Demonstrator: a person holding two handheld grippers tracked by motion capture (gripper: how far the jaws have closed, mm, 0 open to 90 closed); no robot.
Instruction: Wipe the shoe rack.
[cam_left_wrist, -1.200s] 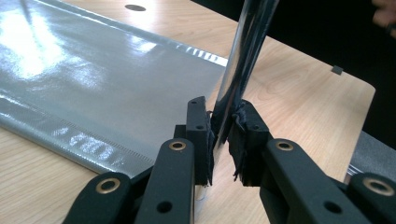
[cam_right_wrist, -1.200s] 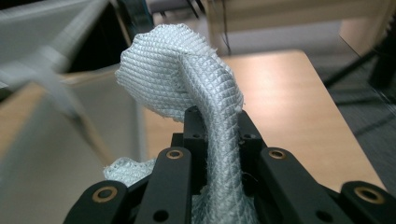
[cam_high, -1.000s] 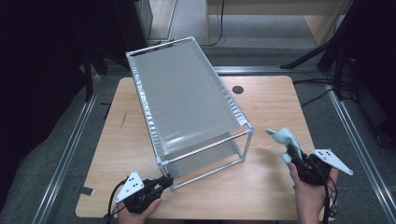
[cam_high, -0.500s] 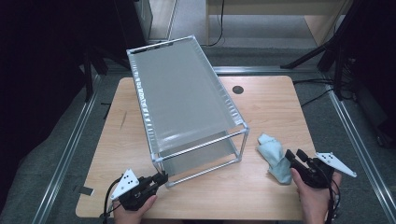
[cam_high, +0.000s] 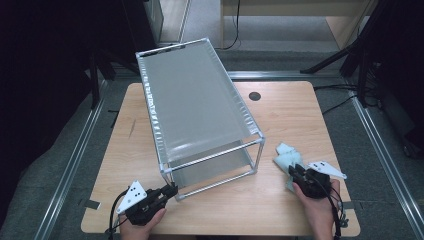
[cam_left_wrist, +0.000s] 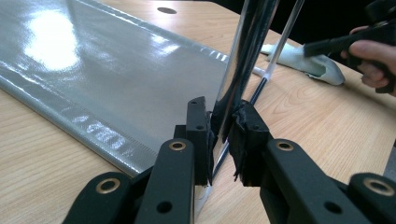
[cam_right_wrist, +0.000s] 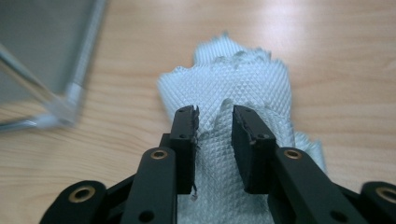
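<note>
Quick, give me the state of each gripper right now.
Left gripper: shut on the frame's corner post.
Right gripper: jaws just closing, a fold of the cloth between them; grip cannot be told.

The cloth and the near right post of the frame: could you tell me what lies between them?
Bare tabletop separates the cloth from the post, as the high view shows.

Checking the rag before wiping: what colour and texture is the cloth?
Pale mint-green cloth with a fine embossed diamond weave; clearest in the right gripper view.
</note>
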